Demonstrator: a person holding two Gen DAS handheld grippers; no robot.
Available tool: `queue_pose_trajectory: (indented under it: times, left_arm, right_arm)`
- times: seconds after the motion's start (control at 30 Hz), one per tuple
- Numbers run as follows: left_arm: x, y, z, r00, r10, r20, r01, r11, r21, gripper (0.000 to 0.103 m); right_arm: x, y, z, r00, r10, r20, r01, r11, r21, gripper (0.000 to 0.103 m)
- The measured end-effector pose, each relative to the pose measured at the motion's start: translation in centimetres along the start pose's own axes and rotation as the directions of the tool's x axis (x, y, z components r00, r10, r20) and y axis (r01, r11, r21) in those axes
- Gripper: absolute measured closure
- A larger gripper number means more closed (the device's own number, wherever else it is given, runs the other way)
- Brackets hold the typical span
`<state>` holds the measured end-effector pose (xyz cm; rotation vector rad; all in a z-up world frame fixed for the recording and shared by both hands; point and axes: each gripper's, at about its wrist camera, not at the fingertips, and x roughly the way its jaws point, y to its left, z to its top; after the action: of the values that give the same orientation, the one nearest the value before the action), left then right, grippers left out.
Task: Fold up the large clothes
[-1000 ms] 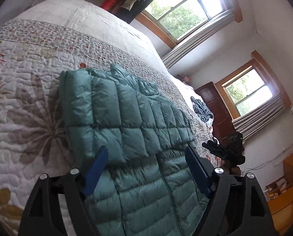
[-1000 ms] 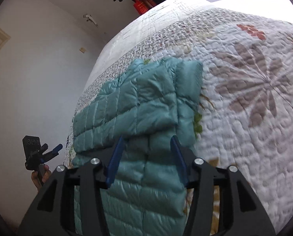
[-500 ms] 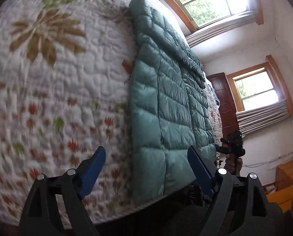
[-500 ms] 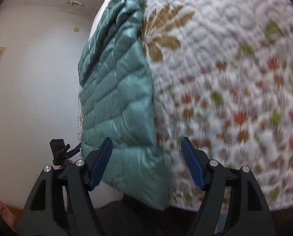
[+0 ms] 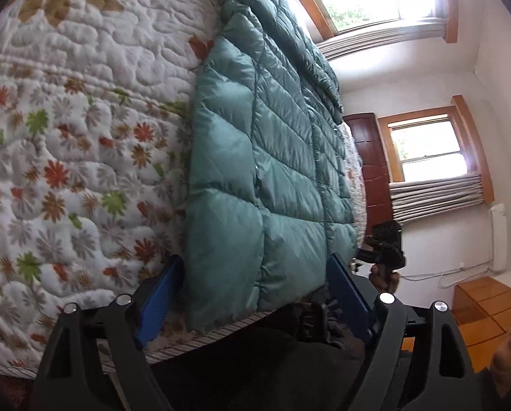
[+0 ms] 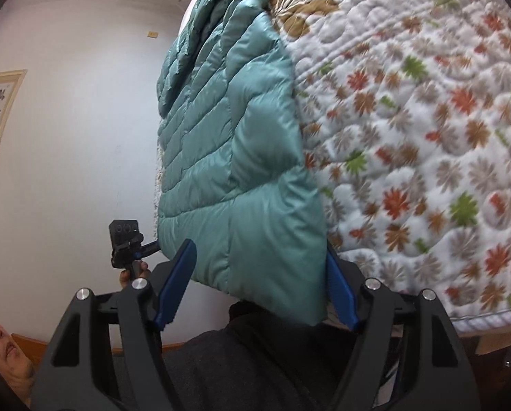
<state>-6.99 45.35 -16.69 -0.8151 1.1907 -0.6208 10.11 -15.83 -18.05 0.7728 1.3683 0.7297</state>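
The jacket [image 5: 276,157] is lying narrowed on the bed [image 5: 67,130], hem overhanging, while both spread, empty grippers [image 5: 255,294] [image 6: 255,284] are flanking its 2 corners, so the crosswise fold is probably remaining.

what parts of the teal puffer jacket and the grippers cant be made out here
- Far end of the teal puffer jacket, left wrist view: foreshortened and washed out by window glare.
- Jacket's underside on the floral quilt, both views: covered by its own top layer.
- Jacket's hem corner, right wrist view: hides part of the right hand-held gripper, one blue finger.
- Left hand-held gripper: whether it touches the hem is unclear.
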Motion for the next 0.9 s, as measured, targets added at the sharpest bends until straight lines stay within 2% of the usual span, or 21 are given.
queue_pose_trajectory:
  times: [0.07, 0.13, 0.27, 0.37, 0.53, 0.63, 0.9]
  left_arm:
    - [0.6, -0.1, -0.5, 1.000, 0.017, -0.017, -0.016, 1.000, 0.006, 0.045]
    - [1.0, -0.2, -0.7, 0.999, 0.036, -0.022, -0.036, 0.999, 0.012, 0.058]
    - [0.6, 0.4, -0.7, 1.000, 0.013, 0.013, -0.013, 1.000, -0.021, 0.073]
    - [0.7, 0.9, -0.6, 1.000, -0.011, 0.029, 0.012, 0.999, -0.052, 0.080]
    - [0.5, 1.6, -0.9, 0.997, -0.039, 0.069, 0.045, 0.996, -0.076, 0.090]
    - [0.2, 1.1, -1.2, 0.991, -0.065, 0.114, 0.075, 0.994, -0.078, 0.093]
    - [-1.1, -1.2, -1.4, 0.971, -0.138, 0.196, 0.149, 0.988, -0.047, 0.095]
  right_arm:
    - [0.8, 0.2, 0.1, 1.000, 0.003, 0.002, -0.003, 1.000, 0.003, 0.040]
    - [1.2, 0.3, 0.1, 1.000, 0.013, 0.000, -0.013, 1.000, 0.005, 0.043]
    - [1.1, 0.5, 0.2, 1.000, 0.026, 0.003, -0.026, 1.000, 0.004, 0.048]
    - [0.0, -0.4, -0.3, 1.000, 0.027, -0.003, -0.027, 1.000, -0.004, 0.056]
    - [0.3, 0.2, -0.6, 0.999, 0.036, 0.025, -0.036, 0.999, -0.028, 0.080]
    - [-0.1, 0.5, -0.7, 0.997, 0.048, 0.057, -0.046, 0.998, -0.035, 0.087]
    - [-1.0, 2.9, -0.4, 0.991, 0.075, 0.107, -0.068, 0.995, -0.070, 0.089]
